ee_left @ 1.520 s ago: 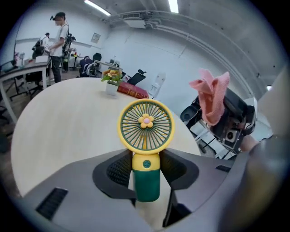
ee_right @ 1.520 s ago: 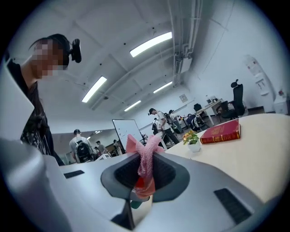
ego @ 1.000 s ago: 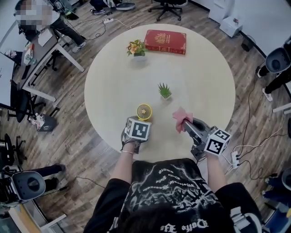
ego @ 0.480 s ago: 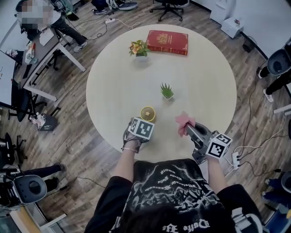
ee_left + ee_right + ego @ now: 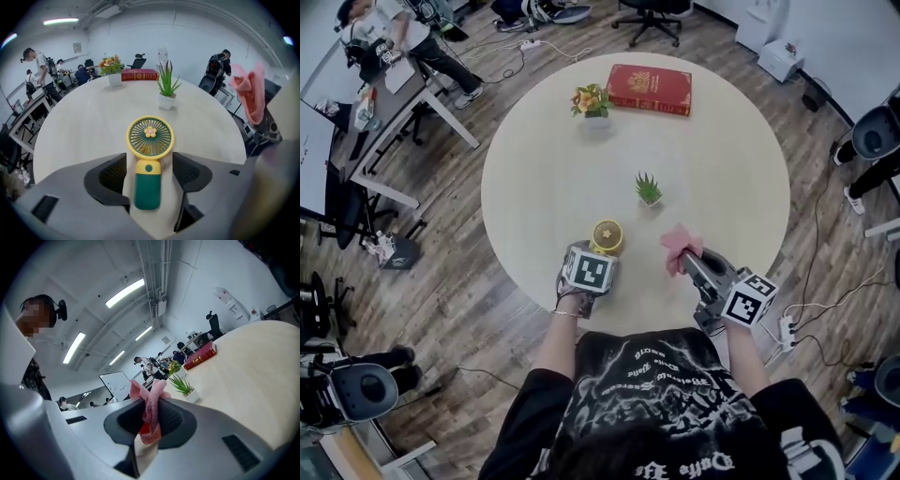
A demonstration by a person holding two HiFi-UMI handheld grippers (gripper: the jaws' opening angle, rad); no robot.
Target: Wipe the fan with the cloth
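Note:
A small yellow and green hand fan (image 5: 149,154) lies flat on the round table (image 5: 553,159), near its front edge (image 5: 606,234). My left gripper (image 5: 149,165) points steeply down over the fan's green handle. Its jaws have just been opening and now stand wide on either side, with gaps to the handle. In the head view the left gripper (image 5: 592,255) sits just behind the fan. My right gripper (image 5: 151,420) is held level to the right (image 5: 688,257), shut on a pink cloth (image 5: 151,404). The cloth (image 5: 678,242) bunches out past the jaws.
A small green potted plant (image 5: 648,190) stands just beyond the fan. A red book (image 5: 649,89) and a flower pot (image 5: 592,100) are at the table's far side. Office chairs, desks, cables and people surround the table.
Little differs in the head view. The left gripper stays at the fan, the right gripper keeps the cloth, and the picture has only shifted slightly.

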